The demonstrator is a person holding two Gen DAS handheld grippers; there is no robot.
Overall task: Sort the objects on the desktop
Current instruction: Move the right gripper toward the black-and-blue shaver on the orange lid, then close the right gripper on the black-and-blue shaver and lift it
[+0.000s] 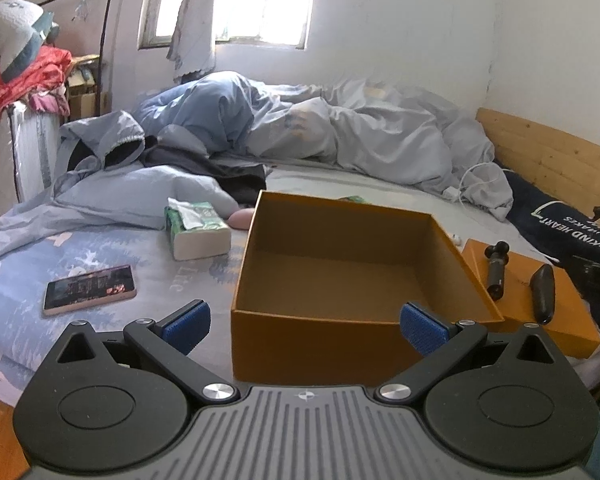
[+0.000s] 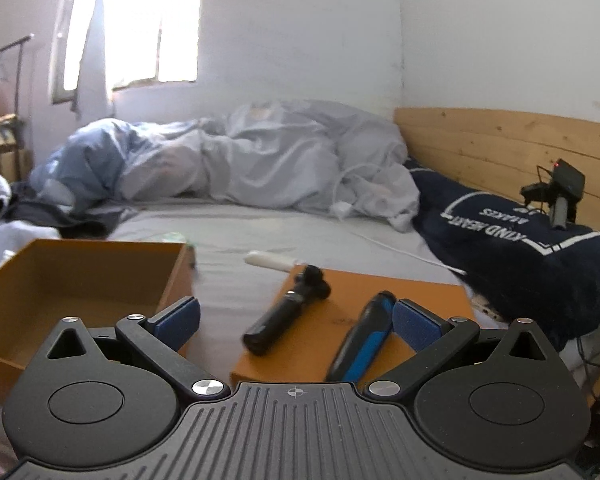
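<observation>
Box (image 1: 340, 276) open on top, interior bare; entry from above unobstructed. Its right wall stands just beside the lid (image 2: 416, 300). On the lid: black handle (image 2: 284, 316) and blue-black tool (image 2: 364, 336), apart, a bare strip between them. White tube (image 2: 270, 260) behind the lid. Tissue pack (image 1: 198, 230) and phone (image 1: 90, 290) left of box.

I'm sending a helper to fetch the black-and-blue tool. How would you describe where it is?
Find the open orange box on the bed; right of it lies the flat orange lid. Two tools rest on the lid: the black-and-blue tool is the right-hand one, slim with a blue stripe, unlike the all-black handle with a knobbed head.
</observation>
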